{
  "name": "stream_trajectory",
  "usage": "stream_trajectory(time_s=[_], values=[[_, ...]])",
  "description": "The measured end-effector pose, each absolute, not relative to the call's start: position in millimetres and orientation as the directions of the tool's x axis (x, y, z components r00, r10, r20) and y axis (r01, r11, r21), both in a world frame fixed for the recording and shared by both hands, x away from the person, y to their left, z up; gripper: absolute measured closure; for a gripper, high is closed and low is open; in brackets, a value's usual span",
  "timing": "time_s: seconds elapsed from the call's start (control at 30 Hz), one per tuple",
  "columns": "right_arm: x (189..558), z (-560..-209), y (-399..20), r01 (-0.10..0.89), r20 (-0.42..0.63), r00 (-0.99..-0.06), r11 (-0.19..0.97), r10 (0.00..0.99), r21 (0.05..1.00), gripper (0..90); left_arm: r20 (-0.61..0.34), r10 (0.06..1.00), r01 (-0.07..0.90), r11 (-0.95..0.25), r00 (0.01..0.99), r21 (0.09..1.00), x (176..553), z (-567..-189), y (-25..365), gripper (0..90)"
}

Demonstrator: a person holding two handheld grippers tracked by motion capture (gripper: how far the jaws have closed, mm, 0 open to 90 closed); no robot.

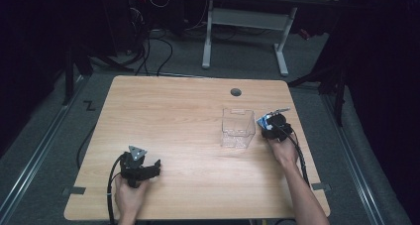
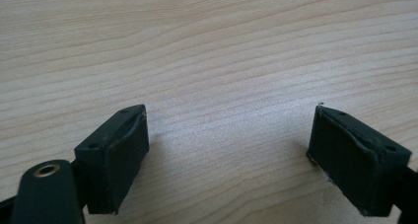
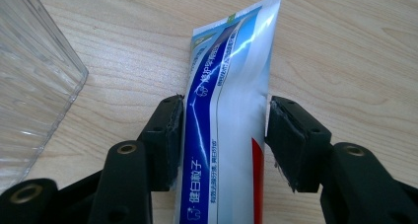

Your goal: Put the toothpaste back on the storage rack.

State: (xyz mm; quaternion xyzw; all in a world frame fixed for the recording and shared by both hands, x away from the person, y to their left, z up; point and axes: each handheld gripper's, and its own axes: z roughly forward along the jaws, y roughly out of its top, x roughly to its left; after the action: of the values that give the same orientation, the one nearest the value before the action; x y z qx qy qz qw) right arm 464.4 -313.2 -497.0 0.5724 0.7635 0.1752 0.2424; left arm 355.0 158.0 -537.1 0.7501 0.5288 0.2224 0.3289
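Note:
A blue and white toothpaste tube (image 3: 231, 76) runs lengthwise between the jaws of my right gripper (image 3: 224, 135), and both pads press on its edges. In the high view that gripper (image 1: 273, 125) holds the tube (image 1: 265, 119) just right of a clear plastic box (image 1: 237, 128) on the wooden table (image 1: 173, 116). The box wall (image 3: 29, 86) stands close on the left in the right gripper view. My left gripper (image 1: 154, 168) rests low over the table near the front left. Its jaws (image 2: 229, 140) stand wide apart over bare wood with nothing between them.
A round cable hole (image 1: 236, 92) sits in the tabletop behind the box. Beyond the table's far edge stand a white desk frame (image 1: 245, 22) and loose cables on a grey floor. Bare wood lies between the two grippers.

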Motion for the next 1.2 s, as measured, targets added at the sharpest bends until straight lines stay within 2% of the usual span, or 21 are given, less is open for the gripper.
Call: stream_trajectory(time_s=[0.33,0.8,1.0,1.2], values=[[475.5,-498.8,-312.0,0.812,-0.189,-0.217,0.284,0.958,0.509,48.0,-0.014,0.94,0.647,-0.224,0.342,0.729,355.0,-537.1,158.0,15.7],[488.3,-502.0,-321.8,0.86,-0.08,-0.185,0.201,0.979,0.47,48.9,-0.014,0.94,0.647,-0.224,0.341,0.729,355.1,-537.1,157.9,15.7],[489.9,-500.3,-325.9,0.872,-0.039,-0.159,0.159,0.986,0.462,53.1,-0.014,0.939,0.646,-0.225,0.343,0.729,355.0,-537.2,157.7,15.7],[488.6,-498.5,-334.2,0.87,-0.018,-0.144,0.136,0.989,0.473,66.6,-0.014,0.938,0.647,-0.227,0.345,0.728,354.9,-537.0,157.8,15.7]])
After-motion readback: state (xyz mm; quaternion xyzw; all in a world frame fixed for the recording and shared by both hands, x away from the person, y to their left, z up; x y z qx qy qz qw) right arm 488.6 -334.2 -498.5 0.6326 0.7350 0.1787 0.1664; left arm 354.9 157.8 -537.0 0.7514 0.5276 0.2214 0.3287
